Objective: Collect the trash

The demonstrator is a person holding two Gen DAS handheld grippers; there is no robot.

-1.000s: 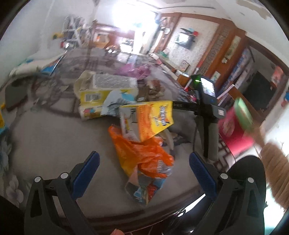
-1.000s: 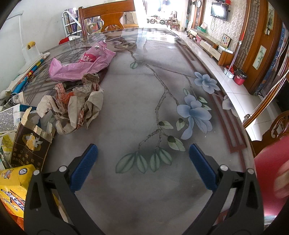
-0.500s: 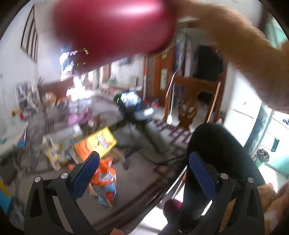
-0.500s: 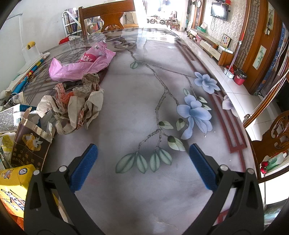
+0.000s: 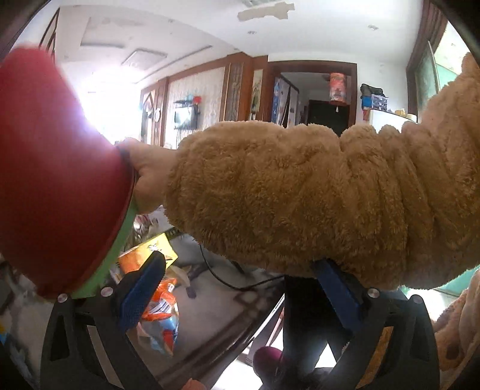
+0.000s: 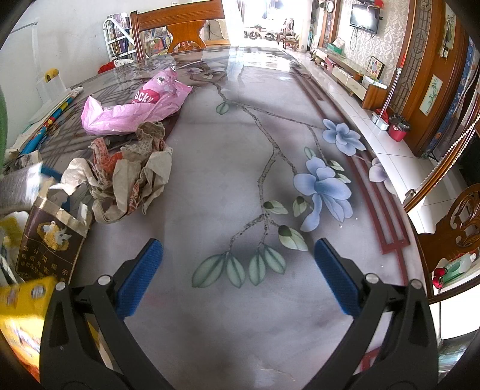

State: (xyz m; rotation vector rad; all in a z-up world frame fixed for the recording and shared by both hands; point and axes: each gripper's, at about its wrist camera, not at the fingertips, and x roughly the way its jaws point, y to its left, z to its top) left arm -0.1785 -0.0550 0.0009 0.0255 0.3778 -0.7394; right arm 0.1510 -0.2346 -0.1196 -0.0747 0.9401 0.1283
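In the left wrist view a person's hand in a fluffy tan sleeve holds a red bin with a green rim close in front of the lens. My left gripper is open and holds nothing; below it lie an orange snack bag and a yellow box. My right gripper is open above the flowered table. Left of it lie crumpled paper, a pink plastic bag, a brown carton and a blurred yellow box.
A wooden chair stands at the table's far end, another chair at the right edge. A red small bin sits on the tiled floor to the right. A dark cable crosses the table near the left gripper.
The left gripper has tilted upward, away from the trash pile. The hand has brought the red bin across to the left of its view, the sleeve now covering the middle. The right gripper stayed put.
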